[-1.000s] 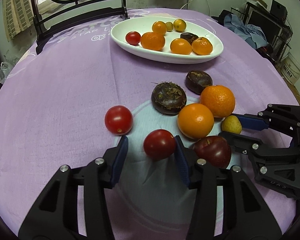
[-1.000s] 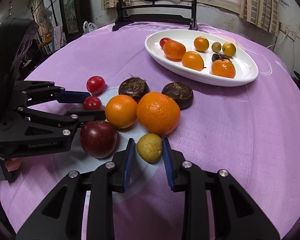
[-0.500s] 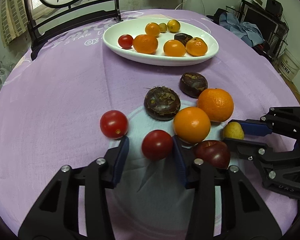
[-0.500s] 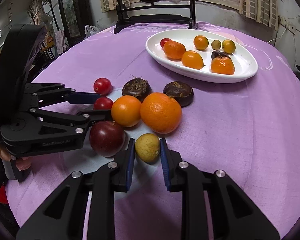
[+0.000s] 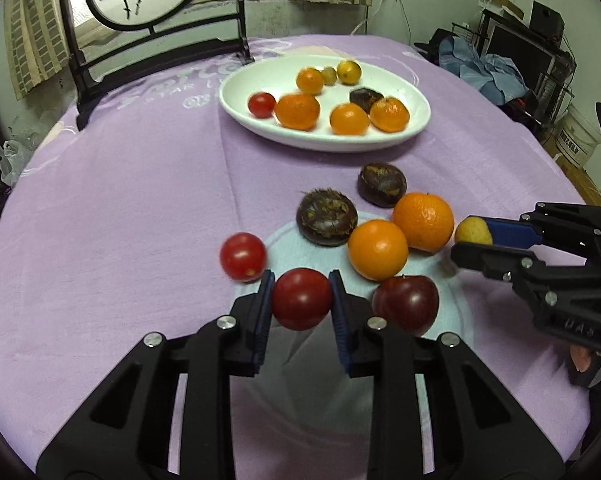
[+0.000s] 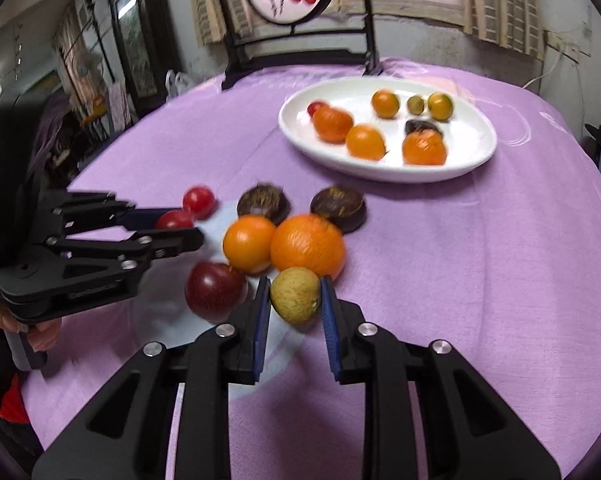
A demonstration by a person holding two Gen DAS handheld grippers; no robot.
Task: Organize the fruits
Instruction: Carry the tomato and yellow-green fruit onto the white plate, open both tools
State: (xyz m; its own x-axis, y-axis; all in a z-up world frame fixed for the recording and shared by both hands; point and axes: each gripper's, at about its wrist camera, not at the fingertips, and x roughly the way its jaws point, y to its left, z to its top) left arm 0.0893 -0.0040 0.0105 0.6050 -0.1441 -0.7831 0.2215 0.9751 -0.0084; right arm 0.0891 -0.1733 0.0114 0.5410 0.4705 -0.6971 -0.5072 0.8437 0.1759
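Note:
My left gripper is shut on a red tomato and holds it just above the purple cloth. My right gripper is shut on a small yellow fruit, also lifted slightly; it shows in the left wrist view too. On the cloth lie a second tomato, two oranges, a dark red plum and two brown chestnut-like fruits. A white oval plate further back holds several oranges, a tomato and small fruits.
A black chair back with a round painted panel stands behind the table at the far left. The table's edge curves away on the right, with clutter and a bucket beyond it.
Both grippers have closed tighter on their fruits and lifted them off the cloth. The views have tilted up and the scene now sits lower.

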